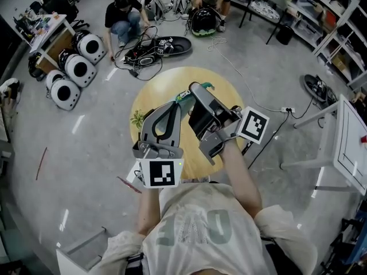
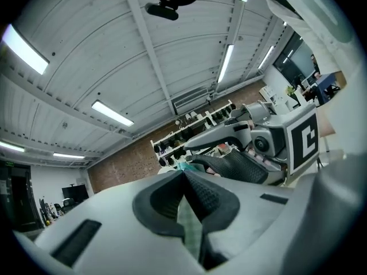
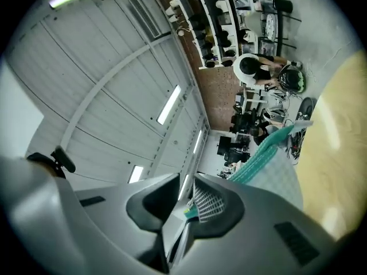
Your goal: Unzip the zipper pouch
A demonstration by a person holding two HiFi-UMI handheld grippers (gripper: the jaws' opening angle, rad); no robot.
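Above the round wooden table (image 1: 221,93) both grippers hold up a pale green checked zipper pouch (image 1: 184,97) with a teal edge. My left gripper (image 1: 175,105) is shut on it, and its fabric (image 2: 190,225) runs down between the pads in the left gripper view. My right gripper (image 1: 195,88) is just to the right, tilted upward. Its jaws (image 3: 184,183) stand in a narrow V with a teal bit of the pouch pinched low between them. The rest of the pouch (image 3: 269,153) hangs out to the right of those jaws. The zipper slider is not visible.
On the floor beyond the table a person (image 1: 123,17) crouches among cables and a black board (image 1: 166,47). White round pods (image 1: 74,69) stand at the left. A white table (image 1: 351,142) and shelving are at the right.
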